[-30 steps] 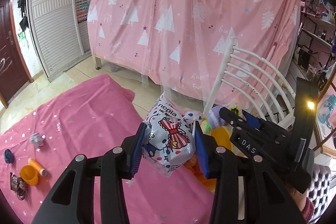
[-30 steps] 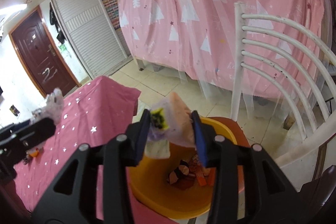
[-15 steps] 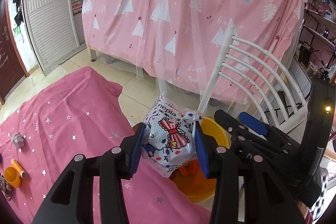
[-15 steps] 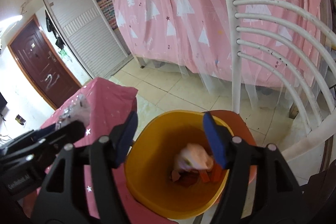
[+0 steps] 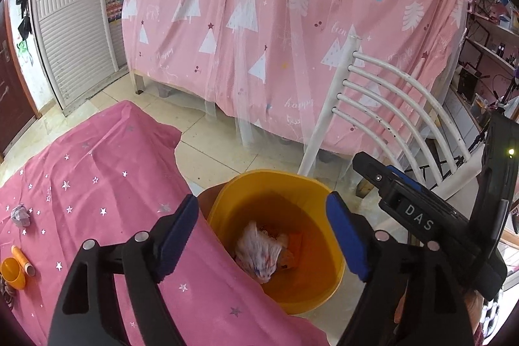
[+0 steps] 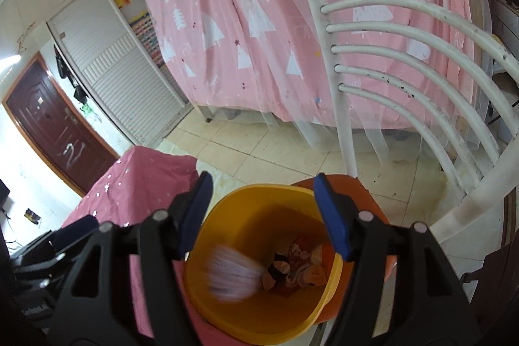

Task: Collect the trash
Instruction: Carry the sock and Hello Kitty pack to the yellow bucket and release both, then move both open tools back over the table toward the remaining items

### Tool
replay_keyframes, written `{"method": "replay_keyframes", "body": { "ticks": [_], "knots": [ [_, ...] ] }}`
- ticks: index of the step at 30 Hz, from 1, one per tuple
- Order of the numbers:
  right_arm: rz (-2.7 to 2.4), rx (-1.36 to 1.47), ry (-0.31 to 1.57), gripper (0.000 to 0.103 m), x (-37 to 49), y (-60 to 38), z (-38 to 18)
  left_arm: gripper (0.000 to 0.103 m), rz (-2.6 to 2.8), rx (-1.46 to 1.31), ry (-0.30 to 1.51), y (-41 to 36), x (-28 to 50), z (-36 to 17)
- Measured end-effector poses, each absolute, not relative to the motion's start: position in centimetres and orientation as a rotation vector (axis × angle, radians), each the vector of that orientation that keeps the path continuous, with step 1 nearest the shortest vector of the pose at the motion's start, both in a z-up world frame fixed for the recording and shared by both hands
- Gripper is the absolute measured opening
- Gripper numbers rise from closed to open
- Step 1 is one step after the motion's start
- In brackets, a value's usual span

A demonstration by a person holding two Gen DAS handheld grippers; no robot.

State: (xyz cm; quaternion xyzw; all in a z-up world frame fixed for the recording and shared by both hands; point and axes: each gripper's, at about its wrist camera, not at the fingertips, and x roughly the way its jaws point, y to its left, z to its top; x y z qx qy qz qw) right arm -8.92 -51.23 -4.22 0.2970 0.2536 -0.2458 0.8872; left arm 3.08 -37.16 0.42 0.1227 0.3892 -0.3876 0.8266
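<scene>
A yellow bin [image 5: 308, 297] stands on the floor beside the table's edge. My left gripper [image 5: 261, 198] hovers over it, its jaws opening with nothing between them. The white printed wrapper pack [image 5: 259, 252] lies loose inside the bin on other scraps. In the right wrist view the same pack [image 6: 233, 274] is a blurred white shape dropping past the bin's wall [image 6: 211, 307]. My right gripper [image 6: 262, 180] is open and empty above the bin's rim. Crumpled scraps [image 6: 301, 268] cover the bin's bottom. The right gripper [image 5: 373, 164] also shows at the right of the left wrist view.
A pink star-print cloth [image 5: 97, 184] covers the table at the left, with a crumpled paper ball [image 5: 20, 214], an orange cup [image 5: 13, 273] and an orange tube [image 5: 22, 258] on it. A white slatted chair [image 5: 389, 106] stands behind the bin. An orange stool [image 6: 350, 184] sits under the bin.
The left gripper opened and the printed pack fell from it into the bin. The right gripper opened earlier and dropped its scrap into the bin. Both moved closer over the bin.
</scene>
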Motion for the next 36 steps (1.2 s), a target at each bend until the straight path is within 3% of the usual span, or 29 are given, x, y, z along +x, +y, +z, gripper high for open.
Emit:
{"method": "replay_keyframes", "body": {
  "ticks": [13,19,36],
  "knots": [
    [-0.466,0.561,0.527,0.063,-8.0,-49.0,-3.1,0.075,-0.784,0.240,0.818,-34.9,3.9,1.1],
    [-0.435,0.491,0.518,0.068,-7.2,-46.1,-1.8,0.075,-0.758,0.213,0.803,-32.8,4.6,2.0],
    [-0.294,0.420,0.556,0.068,-2.9,-39.1,-0.6,0.075,-0.601,0.113,0.746,-22.0,8.7,4.7]
  ]
}}
